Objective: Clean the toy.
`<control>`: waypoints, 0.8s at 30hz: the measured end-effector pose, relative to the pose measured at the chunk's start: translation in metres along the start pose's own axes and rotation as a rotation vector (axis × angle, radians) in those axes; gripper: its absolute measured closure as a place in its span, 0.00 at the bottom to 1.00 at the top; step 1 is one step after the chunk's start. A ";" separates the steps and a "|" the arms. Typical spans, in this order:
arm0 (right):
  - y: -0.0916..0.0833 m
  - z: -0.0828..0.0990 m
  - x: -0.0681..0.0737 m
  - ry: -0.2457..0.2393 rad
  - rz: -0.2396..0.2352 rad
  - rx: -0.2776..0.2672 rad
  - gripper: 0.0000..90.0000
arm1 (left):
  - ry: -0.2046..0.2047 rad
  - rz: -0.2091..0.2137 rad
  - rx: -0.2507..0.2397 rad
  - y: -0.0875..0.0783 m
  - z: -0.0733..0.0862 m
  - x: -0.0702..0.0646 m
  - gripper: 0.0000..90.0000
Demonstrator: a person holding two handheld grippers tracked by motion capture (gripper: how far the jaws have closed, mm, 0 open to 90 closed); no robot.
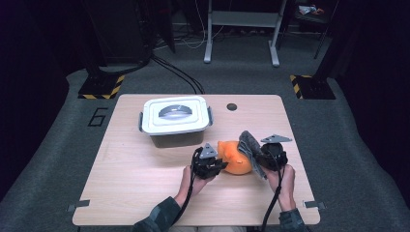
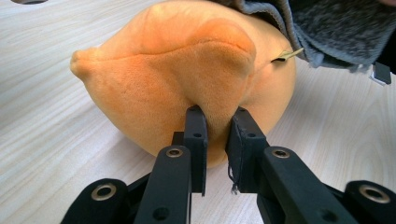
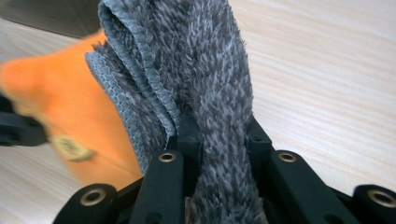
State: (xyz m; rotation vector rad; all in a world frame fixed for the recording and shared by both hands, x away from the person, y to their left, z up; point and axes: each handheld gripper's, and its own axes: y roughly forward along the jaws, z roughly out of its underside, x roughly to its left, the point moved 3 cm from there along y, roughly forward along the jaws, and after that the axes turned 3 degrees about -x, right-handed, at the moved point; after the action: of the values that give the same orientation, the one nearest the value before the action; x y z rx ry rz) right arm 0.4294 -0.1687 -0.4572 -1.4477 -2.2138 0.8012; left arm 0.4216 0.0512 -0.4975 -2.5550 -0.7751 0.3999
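Note:
An orange plush toy (image 1: 235,157) lies on the wooden table (image 1: 145,179), right of centre. My left gripper (image 1: 218,164) is shut on a fold of the orange plush toy (image 2: 187,74), its jaws pinching the fabric at the near side. My right gripper (image 1: 261,157) is shut on a folded grey fuzzy cloth (image 1: 251,147), which rests against the toy's right side. In the right gripper view the grey cloth (image 3: 196,70) rises between the jaws and the orange toy (image 3: 60,93) lies behind it at the left.
A lidded white-and-grey plastic box (image 1: 175,118) stands at the table's back, left of centre. A small dark hole (image 1: 231,107) marks the tabletop near the far edge. Bare wood stretches across the table's left half and front.

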 end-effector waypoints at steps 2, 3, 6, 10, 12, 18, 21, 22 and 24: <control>0.002 0.002 -0.003 0.012 -0.001 0.004 0.83 | -0.003 0.001 -0.001 0.000 0.000 0.000 0.88; 0.003 0.004 -0.006 0.025 -0.004 0.008 0.83 | 0.000 0.003 0.002 0.000 0.000 0.000 0.88; 0.009 0.009 -0.014 0.042 -0.003 0.023 0.83 | 0.002 0.004 0.006 0.000 0.000 0.000 0.88; 0.022 0.019 -0.024 0.079 0.019 0.073 0.83 | -0.014 0.006 0.003 0.000 0.001 0.003 0.88; 0.035 0.029 -0.030 0.098 0.024 0.118 0.82 | -0.013 0.005 0.004 -0.001 0.003 0.004 0.88; 0.049 0.042 -0.030 0.122 -0.014 0.142 0.82 | -0.015 0.002 0.000 -0.002 0.005 0.005 0.88; 0.041 0.038 -0.033 0.133 -0.004 0.128 0.83 | -0.024 0.001 -0.007 -0.002 0.006 0.006 0.88; 0.037 0.036 -0.035 0.124 0.002 0.115 0.83 | -0.021 0.001 -0.009 -0.003 0.006 0.006 0.88; 0.020 0.029 -0.038 0.136 0.021 0.078 0.83 | -0.026 0.001 -0.011 -0.003 0.006 0.006 0.88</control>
State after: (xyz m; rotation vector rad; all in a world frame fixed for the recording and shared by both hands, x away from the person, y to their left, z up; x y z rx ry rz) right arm 0.4416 -0.2050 -0.4923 -1.4462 -2.0479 0.7633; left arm 0.4228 0.0589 -0.5022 -2.5657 -0.7877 0.4308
